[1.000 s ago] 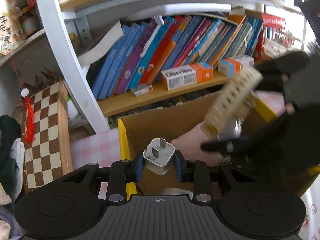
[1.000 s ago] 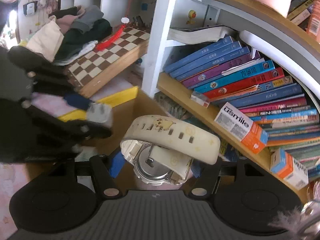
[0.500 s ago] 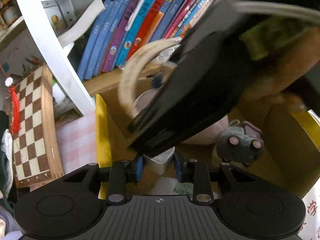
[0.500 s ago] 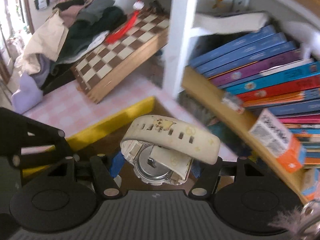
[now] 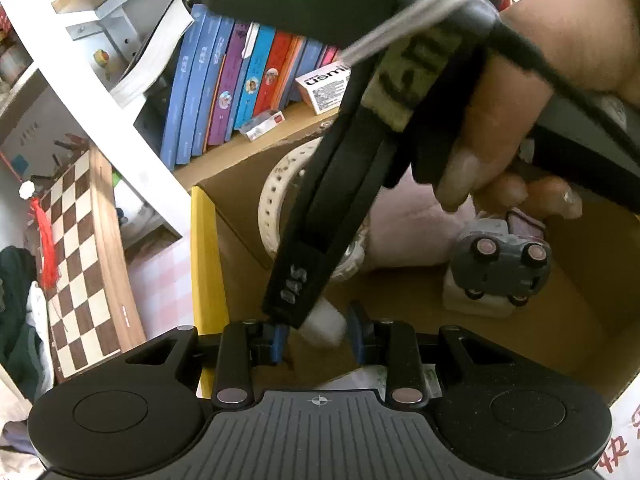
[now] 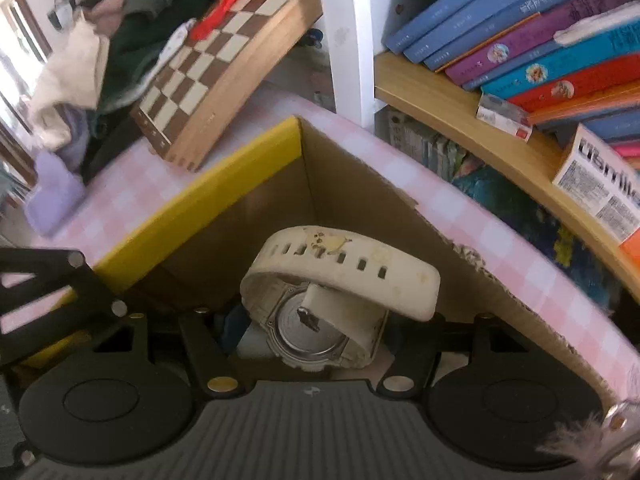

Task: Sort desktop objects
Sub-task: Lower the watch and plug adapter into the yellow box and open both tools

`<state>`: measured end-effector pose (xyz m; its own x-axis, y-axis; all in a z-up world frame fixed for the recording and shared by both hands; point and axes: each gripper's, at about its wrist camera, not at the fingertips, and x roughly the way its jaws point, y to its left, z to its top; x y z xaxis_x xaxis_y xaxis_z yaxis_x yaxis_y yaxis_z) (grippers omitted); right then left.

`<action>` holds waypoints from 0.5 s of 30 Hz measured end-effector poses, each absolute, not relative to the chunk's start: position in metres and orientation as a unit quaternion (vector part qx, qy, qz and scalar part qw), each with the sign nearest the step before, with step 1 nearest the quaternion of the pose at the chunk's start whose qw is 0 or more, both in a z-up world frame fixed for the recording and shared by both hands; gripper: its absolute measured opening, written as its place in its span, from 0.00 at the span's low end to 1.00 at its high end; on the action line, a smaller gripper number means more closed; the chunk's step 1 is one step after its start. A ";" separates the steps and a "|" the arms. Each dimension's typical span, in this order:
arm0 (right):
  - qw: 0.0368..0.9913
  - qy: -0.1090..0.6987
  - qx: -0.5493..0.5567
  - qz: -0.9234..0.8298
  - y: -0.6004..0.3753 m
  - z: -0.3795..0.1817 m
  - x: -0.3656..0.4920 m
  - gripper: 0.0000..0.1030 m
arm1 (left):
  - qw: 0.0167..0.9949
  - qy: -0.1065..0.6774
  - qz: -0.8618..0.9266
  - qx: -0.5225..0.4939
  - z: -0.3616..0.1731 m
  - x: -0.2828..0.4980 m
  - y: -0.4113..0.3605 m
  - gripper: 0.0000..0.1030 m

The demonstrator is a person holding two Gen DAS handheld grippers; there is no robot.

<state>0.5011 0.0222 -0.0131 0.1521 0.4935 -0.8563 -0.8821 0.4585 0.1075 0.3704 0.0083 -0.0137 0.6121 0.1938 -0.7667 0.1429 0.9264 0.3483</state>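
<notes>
My left gripper (image 5: 316,336) is shut on a white charger plug (image 5: 326,326), low inside the cardboard box (image 5: 240,208) with a yellow edge. A black finger (image 5: 304,272) of the right gripper, held by a person's hand (image 5: 520,92), crosses in front and hides part of the plug. My right gripper (image 6: 316,328) is shut on a cream wristwatch (image 6: 332,300), its metal back facing the camera and its strap looped over the top. The watch hangs over the box's (image 6: 360,208) inner corner; its strap (image 5: 272,200) also shows in the left wrist view.
An upturned grey toy car (image 5: 500,268) on a white block and a pink soft thing (image 5: 408,232) lie in the box. Behind it stands a bookshelf (image 6: 440,96) with upright books. A chessboard (image 6: 208,68) and a clothes pile (image 6: 100,56) sit at the left.
Both grippers have sunk toward the box. The right gripper with the watch has swung across the left wrist view, from the right to right in front, covering part of the plug.
</notes>
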 end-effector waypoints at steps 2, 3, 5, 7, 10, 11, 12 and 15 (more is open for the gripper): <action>0.724 0.450 -0.221 0.474 0.023 -0.014 0.502 0.61 | 0.873 0.442 0.017 0.205 -0.017 0.371 0.006 0.29; 0.722 0.452 -0.219 0.476 0.023 -0.016 0.503 0.61 | 0.872 0.443 0.019 0.209 -0.018 0.371 0.004 0.30; 0.721 0.455 -0.213 0.478 0.022 -0.017 0.504 0.61 | 0.869 0.445 0.022 0.215 -0.019 0.371 0.002 0.33; 0.721 0.456 -0.209 0.478 0.022 -0.018 0.505 0.62 | 0.867 0.447 0.021 0.220 -0.018 0.370 0.000 0.36; 0.722 0.457 -0.207 0.477 0.023 -0.019 0.505 0.64 | 0.868 0.441 0.024 0.225 -0.015 0.367 -0.003 0.50; 0.722 0.457 -0.203 0.478 0.022 -0.018 0.505 0.64 | 0.871 0.437 0.024 0.222 -0.013 0.364 -0.004 0.53; 0.722 0.459 -0.198 0.479 0.022 -0.018 0.505 0.64 | 0.875 0.432 0.024 0.218 -0.012 0.361 -0.004 0.56; 0.718 0.465 -0.178 0.487 0.019 -0.015 0.507 0.69 | 0.883 0.419 0.020 0.213 -0.010 0.357 -0.004 0.63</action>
<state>0.5065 0.0187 -0.0151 0.0944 0.5330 -0.8408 -0.8645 0.4628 0.1963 0.3571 -0.0036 -0.0099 0.6484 0.2141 -0.7305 0.1427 0.9085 0.3929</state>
